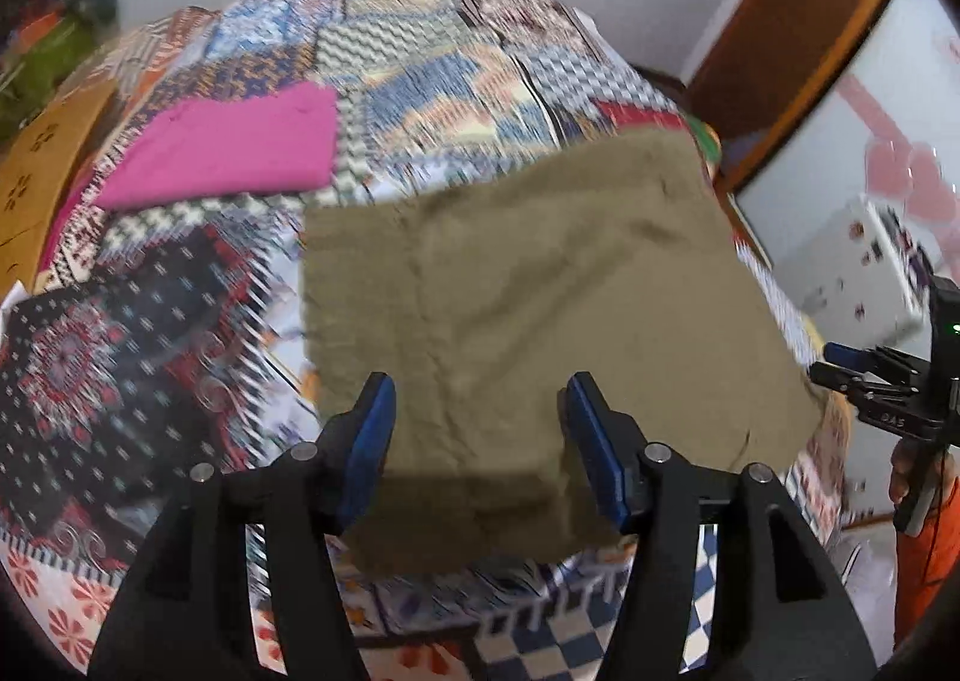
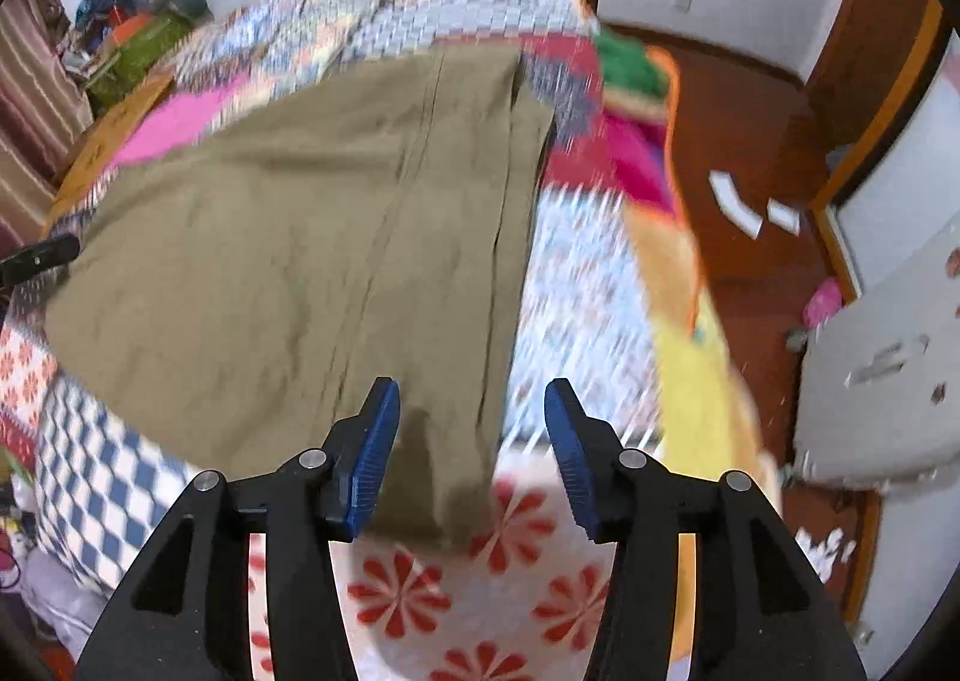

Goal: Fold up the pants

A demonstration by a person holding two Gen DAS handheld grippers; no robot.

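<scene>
The olive-brown pants (image 1: 528, 321) lie flat on the patchwork bedspread (image 1: 180, 333), folded into a wide panel. They also show in the right wrist view (image 2: 288, 273), with seams running away from me. My left gripper (image 1: 477, 441) is open and empty, hovering over the pants' near edge. My right gripper (image 2: 471, 441) is open and empty above the pants' near right corner. It also shows at the right edge of the left wrist view (image 1: 840, 366). The left gripper's tip shows at the left edge of the right wrist view (image 2: 42, 258).
A folded pink cloth (image 1: 228, 147) lies on the bed beyond the pants. A wooden headboard (image 1: 42, 183) is at the left. A pile of colourful clothes (image 2: 642, 105) hangs at the bed's right side, above the red-brown floor (image 2: 750, 189). A white fridge (image 1: 864, 261) stands at the right.
</scene>
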